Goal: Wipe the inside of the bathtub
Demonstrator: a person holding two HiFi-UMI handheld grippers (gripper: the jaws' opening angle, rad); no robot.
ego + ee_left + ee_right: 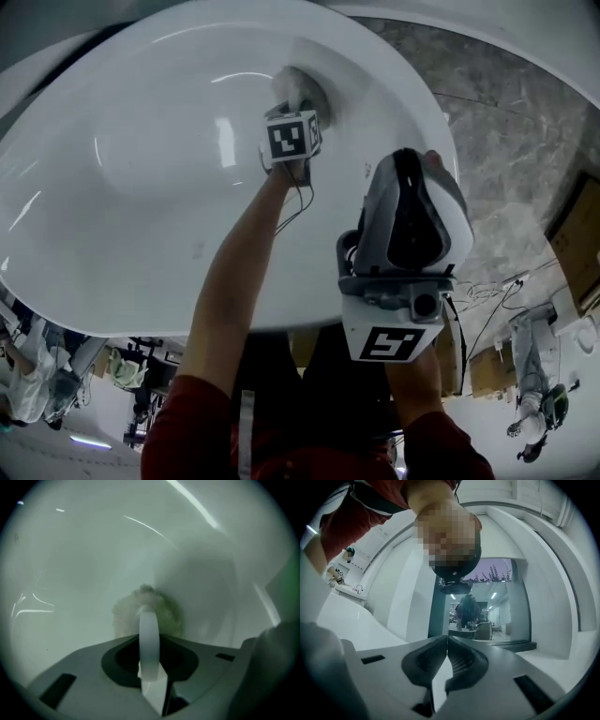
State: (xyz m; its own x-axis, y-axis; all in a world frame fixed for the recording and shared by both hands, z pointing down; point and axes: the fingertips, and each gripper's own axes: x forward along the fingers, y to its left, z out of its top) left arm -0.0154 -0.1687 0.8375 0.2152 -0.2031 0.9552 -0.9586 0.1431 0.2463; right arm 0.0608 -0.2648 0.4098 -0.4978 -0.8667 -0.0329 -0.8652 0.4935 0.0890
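Observation:
The white bathtub (141, 187) fills the head view. My left gripper (294, 103) reaches down inside it, shut on the white handle (149, 634) of a fuzzy pale scrub pad (124, 613). The pad (292, 86) presses against the tub's inner wall (70, 550) at the far end. My right gripper (412, 225) is held above the tub's near rim, pointing up and away from the tub. Its jaws (446, 644) are shut with nothing between them.
Grey stone floor (506, 122) lies to the right of the tub. Cardboard boxes (577, 244) and loose cables (487, 300) sit at the right edge. The right gripper view shows the tub's rim (342, 616), a person above, and a doorway (487, 616) behind.

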